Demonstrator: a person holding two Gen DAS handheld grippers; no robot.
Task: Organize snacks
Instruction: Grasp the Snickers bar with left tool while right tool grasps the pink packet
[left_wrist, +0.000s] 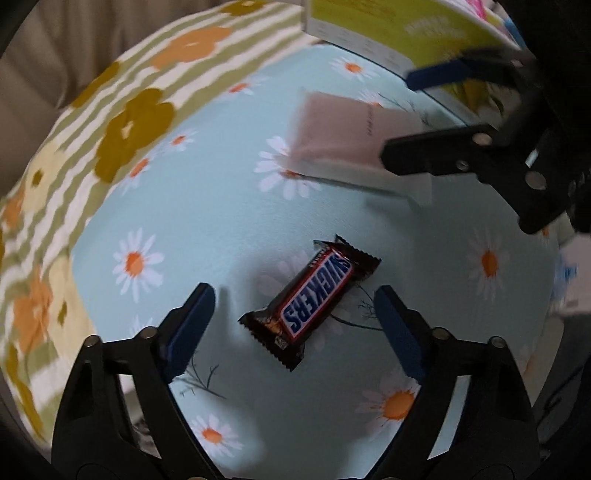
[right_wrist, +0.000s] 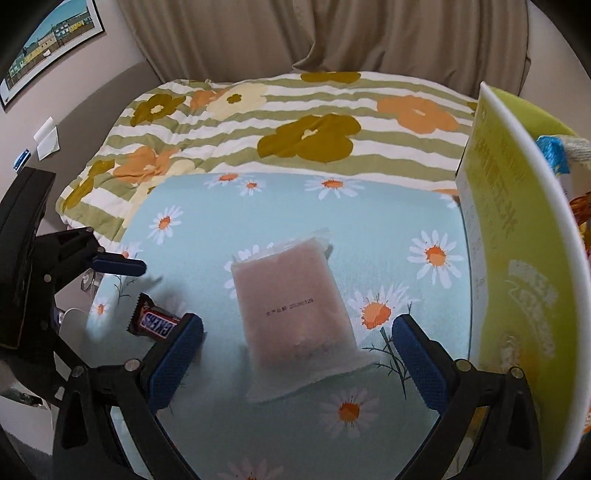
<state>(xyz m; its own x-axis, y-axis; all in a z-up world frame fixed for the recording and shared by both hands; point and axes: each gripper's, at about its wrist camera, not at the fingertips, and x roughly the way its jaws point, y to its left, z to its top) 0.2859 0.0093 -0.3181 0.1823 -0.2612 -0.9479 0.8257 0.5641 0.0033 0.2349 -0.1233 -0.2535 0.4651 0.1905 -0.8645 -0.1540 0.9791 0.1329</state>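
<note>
Beige curtains hang behind a bed with a striped flower quilt (right_wrist: 295, 122), and a light blue daisy sheet (right_wrist: 369, 221) is spread over the near part, which is where the snacks are.

Going left to right: the chocolate bar (left_wrist: 312, 301) lies flat toward the sheet's left edge. The left gripper (left_wrist: 295, 325) points steeply down at it with its jaws apart, one blue pad on each side, touching nothing. The bar's long axis runs diagonally across the gap rather than square to the pads, so I'd guess the wrist needs a bit more roll or the pads will catch it corner to corner.

Next over, around the middle of the sheet, is the pale pink packet (right_wrist: 295, 310), flat, long axis running away from the camera. The right gripper (right_wrist: 297, 347) hovers over its near end, jaws also wide apart, nothing pinched, and the packet sits pretty cleanly between the pads.

Along the sheet's right edge stands a yellow-green box (right_wrist: 517, 258), probably where stuff goes.

Each hand is clearly nearest its own snack.
</note>
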